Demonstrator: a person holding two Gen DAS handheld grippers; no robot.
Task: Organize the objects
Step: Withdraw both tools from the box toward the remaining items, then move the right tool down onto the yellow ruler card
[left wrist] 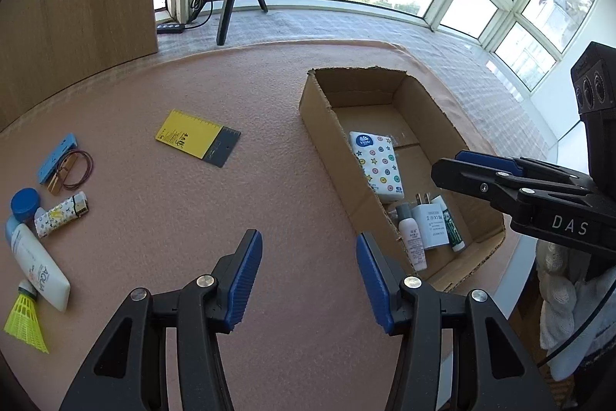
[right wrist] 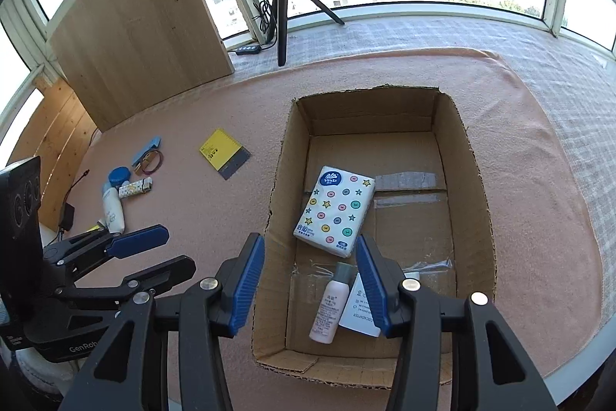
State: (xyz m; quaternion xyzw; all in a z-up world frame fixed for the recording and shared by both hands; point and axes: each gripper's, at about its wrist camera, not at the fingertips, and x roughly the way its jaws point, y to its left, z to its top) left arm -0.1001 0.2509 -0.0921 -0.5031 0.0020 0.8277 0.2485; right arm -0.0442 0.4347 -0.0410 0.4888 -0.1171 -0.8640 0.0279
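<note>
1. Over the near end of the cardboard box point(right wrist: 477, 180) I hold my right gripper point(right wrist: 310, 280), fingers spread and holding nothing; below it lie a pink bottle point(right wrist: 329, 307) and a white adapter point(right wrist: 358, 311), with the Vinda tissue pack point(right wrist: 335, 208) at about 12 o'clock from them.
2. Above bare pink cloth point(left wrist: 269, 103) my left gripper point(left wrist: 309, 282) hangs, also spread wide and carrying nothing, with the box at its 2 o'clock.
3. Still outside the box: the yellow scraper card point(left wrist: 196, 137) at 11 o'clock from the left gripper, and a cluster at 9 to 10 o'clock, namely a blue strip point(left wrist: 56, 158) with rubber bands point(left wrist: 79, 168), a blue-capped jar point(left wrist: 25, 205), a patterned lighter point(left wrist: 61, 214), a white AQUA tube point(left wrist: 38, 268) and a yellow shuttlecock point(left wrist: 25, 318).
4. My judgement: sorting is partly done; the left side should fetch next.
5. Risks I see:
   - The scraper card lies flat, so my fingers could skid over it and bunch the cloth.
   - The cluster is crowded; closing on the lighter might nudge the jar or tube touching it.
   - The rubber bands could snag a finger and drag the strip along.
   - My two grippers sit near each other, so a careless swing toward the box could knock them together.
</note>
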